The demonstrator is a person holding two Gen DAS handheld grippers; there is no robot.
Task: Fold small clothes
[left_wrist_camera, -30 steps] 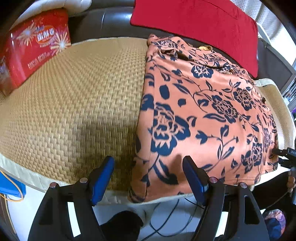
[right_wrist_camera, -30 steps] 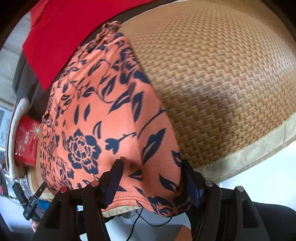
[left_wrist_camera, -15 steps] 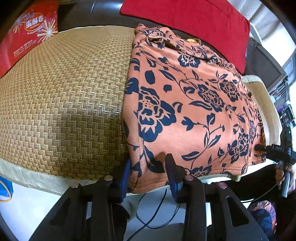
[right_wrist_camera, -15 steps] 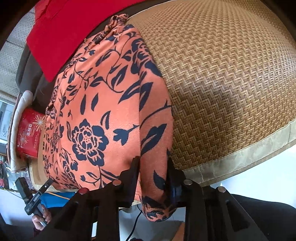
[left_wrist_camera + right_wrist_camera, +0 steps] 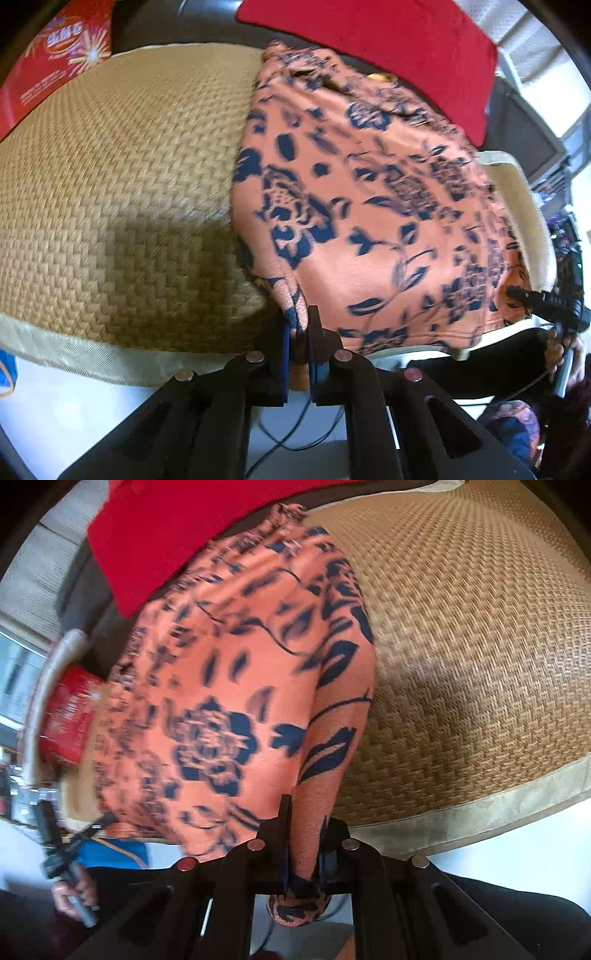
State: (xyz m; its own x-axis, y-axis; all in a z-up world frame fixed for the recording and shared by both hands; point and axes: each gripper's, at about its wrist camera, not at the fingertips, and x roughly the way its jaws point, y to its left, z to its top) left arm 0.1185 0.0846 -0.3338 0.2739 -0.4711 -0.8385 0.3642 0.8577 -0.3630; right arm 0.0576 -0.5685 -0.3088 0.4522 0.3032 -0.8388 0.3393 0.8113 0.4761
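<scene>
Since a second ago both sets of fingers have gone from spread wide around the hem to clenched on it, and the near edge has begun to lift. The left gripper point(image 5: 299, 332) pinches the near-left corner of the orange floral garment point(image 5: 369, 206); the right gripper point(image 5: 304, 843) pinches the near-right corner point(image 5: 310, 812), with a bit of hem dangling below. The garment lies along the woven mat point(image 5: 110, 184), its far end touching the red cushion point(image 5: 369, 44). The pinches look shallow, so a quick pull might slip a corner free, or grab only one layer. Open mat lies to either side; the near mat border point(image 5: 480, 812) drops off closely.
</scene>
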